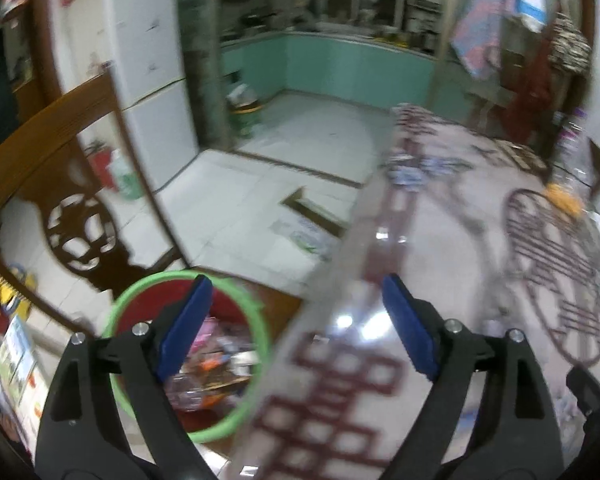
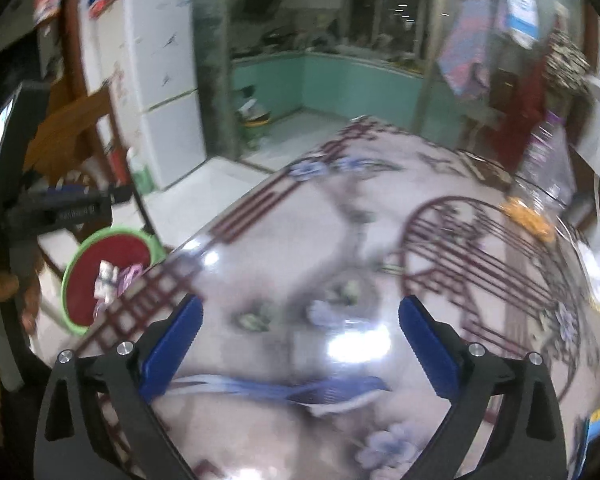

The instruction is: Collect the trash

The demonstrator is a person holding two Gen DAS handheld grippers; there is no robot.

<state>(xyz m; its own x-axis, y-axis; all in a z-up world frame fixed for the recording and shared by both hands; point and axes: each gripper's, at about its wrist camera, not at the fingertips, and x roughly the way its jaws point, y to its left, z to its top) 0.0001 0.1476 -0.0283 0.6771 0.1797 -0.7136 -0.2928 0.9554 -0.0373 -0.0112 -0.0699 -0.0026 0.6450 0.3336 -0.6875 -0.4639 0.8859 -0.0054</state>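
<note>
Both empty: left gripper (image 1: 296,320) and right gripper (image 2: 300,344) gape wide; orange wrapper (image 2: 526,216), far right-ahead, looks light, crinkly—pinch its edge.

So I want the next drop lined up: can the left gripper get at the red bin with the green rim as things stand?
Probably yes. The left gripper is open and empty, right above the red bin with the green rim, whose top is open beside the patterned table edge. Nothing covers it.

Hand-held gripper (image 2: 300,344) agape above table (image 2: 300,232)
</note>
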